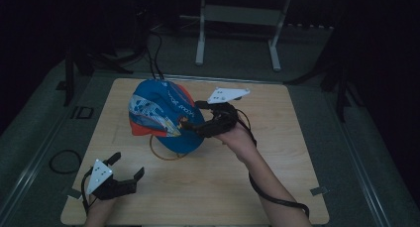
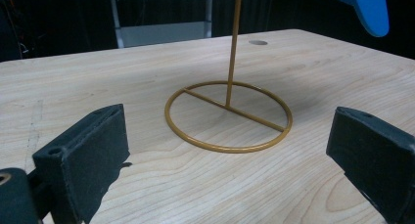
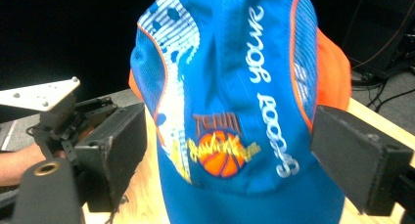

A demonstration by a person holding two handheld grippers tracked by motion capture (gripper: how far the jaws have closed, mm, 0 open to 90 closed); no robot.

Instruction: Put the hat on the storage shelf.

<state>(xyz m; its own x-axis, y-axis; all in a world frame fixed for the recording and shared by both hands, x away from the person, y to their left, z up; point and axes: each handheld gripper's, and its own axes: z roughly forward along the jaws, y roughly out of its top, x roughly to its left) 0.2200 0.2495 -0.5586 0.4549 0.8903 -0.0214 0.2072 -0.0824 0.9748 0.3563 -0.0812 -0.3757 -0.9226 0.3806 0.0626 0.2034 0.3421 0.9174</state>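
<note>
The blue and orange baseball cap (image 1: 166, 115) sits on top of the gold wire stand (image 2: 229, 114), centre-left of the high view. The right gripper (image 1: 190, 124), jaws spread and gripping nothing, points at the cap's front; backing straight away would avoid snagging the brim and tipping the stand. The left gripper (image 1: 128, 168) rests released at lower left. The surface is a pale wooden tabletop (image 1: 277, 152); the room beyond is dark, with a metal frame (image 1: 237, 19) at upper centre.

Each gripper, the left gripper (image 1: 125, 167) and the right gripper (image 1: 194, 119), is black with two thick, blocky jaws, a grey three-cornered plate with small holes on top, and a black cable trailing behind. The person's forearms are bare.
</note>
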